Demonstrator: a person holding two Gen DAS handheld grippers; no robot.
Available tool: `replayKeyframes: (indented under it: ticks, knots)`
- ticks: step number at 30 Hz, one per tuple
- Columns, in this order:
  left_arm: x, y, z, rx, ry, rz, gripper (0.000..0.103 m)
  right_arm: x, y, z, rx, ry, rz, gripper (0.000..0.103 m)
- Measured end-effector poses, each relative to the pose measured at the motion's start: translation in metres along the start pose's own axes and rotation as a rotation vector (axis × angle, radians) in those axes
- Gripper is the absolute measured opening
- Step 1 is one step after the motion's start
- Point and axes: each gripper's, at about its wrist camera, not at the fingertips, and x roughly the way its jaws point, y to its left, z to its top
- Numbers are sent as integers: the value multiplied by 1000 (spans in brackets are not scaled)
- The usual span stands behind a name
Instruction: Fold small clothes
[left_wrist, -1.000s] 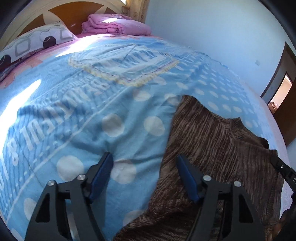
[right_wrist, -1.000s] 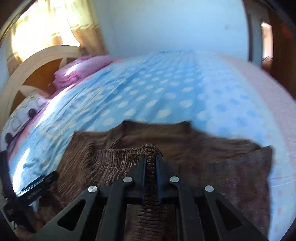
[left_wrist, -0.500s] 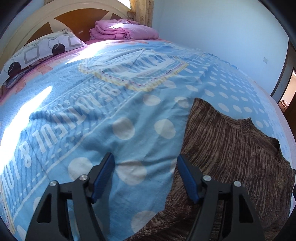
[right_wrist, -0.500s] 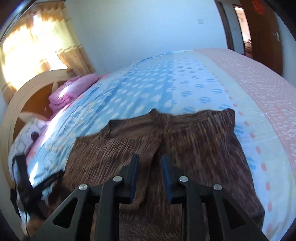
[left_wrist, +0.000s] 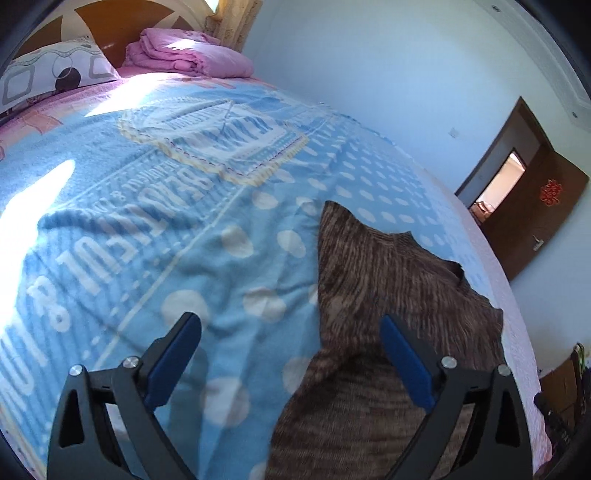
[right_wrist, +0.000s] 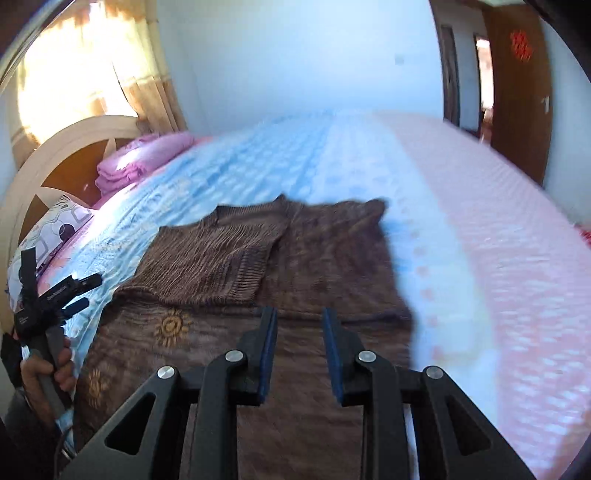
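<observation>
A brown ribbed-knit sweater (right_wrist: 236, 254) is laid flat on the bed (left_wrist: 155, 221), near its foot-side long edge, so that its panels can be turned over one another; one ribbed-hemmed part is already doubled across the body. The left claw (left_wrist: 291, 354) is held wide apart, empty, straddling the sweater's edge, apparently ready to pinch it. The right claw (right_wrist: 298, 350) is parted too, gripping nothing, above the near fabric. The fleecy blue dotted blanket (left_wrist: 110, 206) beneath looks soft and slightly rumpled.
</observation>
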Motion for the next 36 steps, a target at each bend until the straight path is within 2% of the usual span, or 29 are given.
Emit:
replayKeyframes:
  ticks: [2, 4, 7, 11, 13, 15, 19, 23, 26, 32, 36]
  knots:
    - [-25, 8, -11, 57, 12, -50, 100, -33, -14, -6, 1, -24, -19, 33]
    - [-50, 14, -24, 118, 26, -82, 100, -65, -29, -13, 10, -38, -36, 34]
    - [-80, 20, -47, 194, 60, -124, 100, -110, -49, -26, 59, -43, 27, 36]
    - [-105, 27, -81, 227, 127, -174, 100, -151, -62, -47, 95, -69, 105, 56]
    - [-112, 27, -96, 239, 155, -180, 100, -157, -61, -58, 96, -50, 147, 56]
    - [-118, 25, -114, 251, 179, -191, 100, -158, -60, -71, 86, 6, 180, 56]
    - [-124, 24, -142, 256, 225, -213, 100, -144, -58, -109, 55, 138, 86, 56]
    - [-134, 18, -157, 300, 229, -218, 98, -118, -58, -152, 127, 251, 126, 56]
    - [-137, 22, -166, 264, 264, -260, 98, -91, -50, -171, 151, 328, 146, 56]
    - [-132, 21, -181, 260, 321, -241, 96, -65, -41, -187, 127, 395, 80, 56]
    - [-122, 25, -189, 234, 366, -238, 91, -59, -40, -186, 134, 388, 79, 56]
